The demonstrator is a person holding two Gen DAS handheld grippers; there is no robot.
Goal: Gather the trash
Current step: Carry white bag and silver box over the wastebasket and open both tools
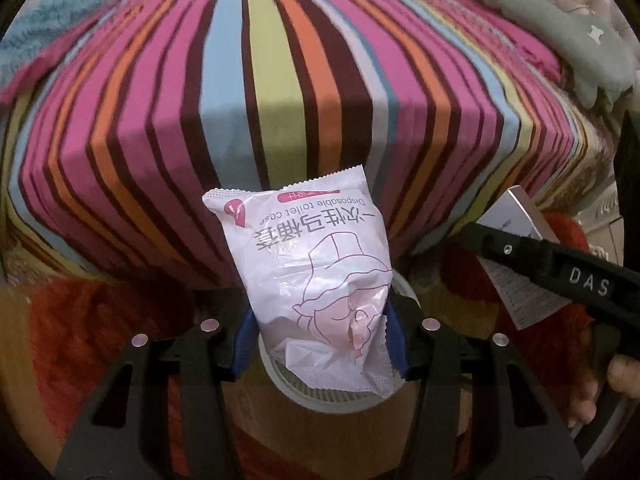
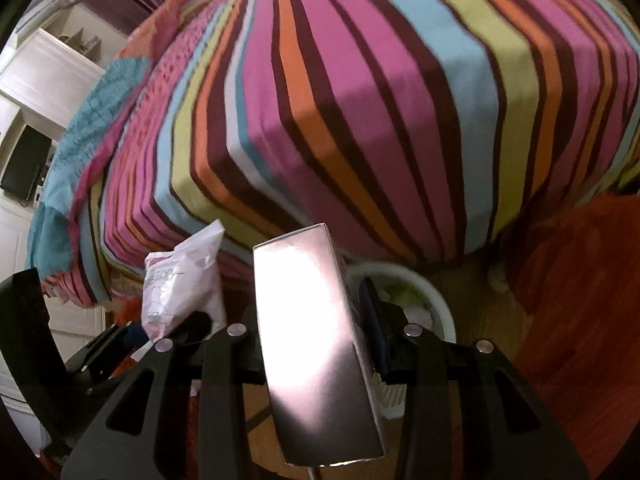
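My left gripper (image 1: 322,336) is shut on a white and pink plastic packet (image 1: 316,264) printed "Disposable toilet case". It holds the packet above a white mesh trash bin (image 1: 320,398) on the floor. My right gripper (image 2: 316,320) is shut on a shiny pinkish cardboard box (image 2: 316,344), held beside the same bin (image 2: 440,304). The box (image 1: 520,216) and right gripper (image 1: 560,272) show at the right of the left wrist view. The packet (image 2: 188,284) shows at the left of the right wrist view.
A bed with a striped multicolour sheet (image 1: 280,100) rises right behind the bin. An orange-red rug (image 2: 580,300) covers the floor around it. A teal blanket (image 2: 80,140) and white furniture (image 2: 44,68) lie to the left. A green pillow (image 1: 540,12) lies far right.
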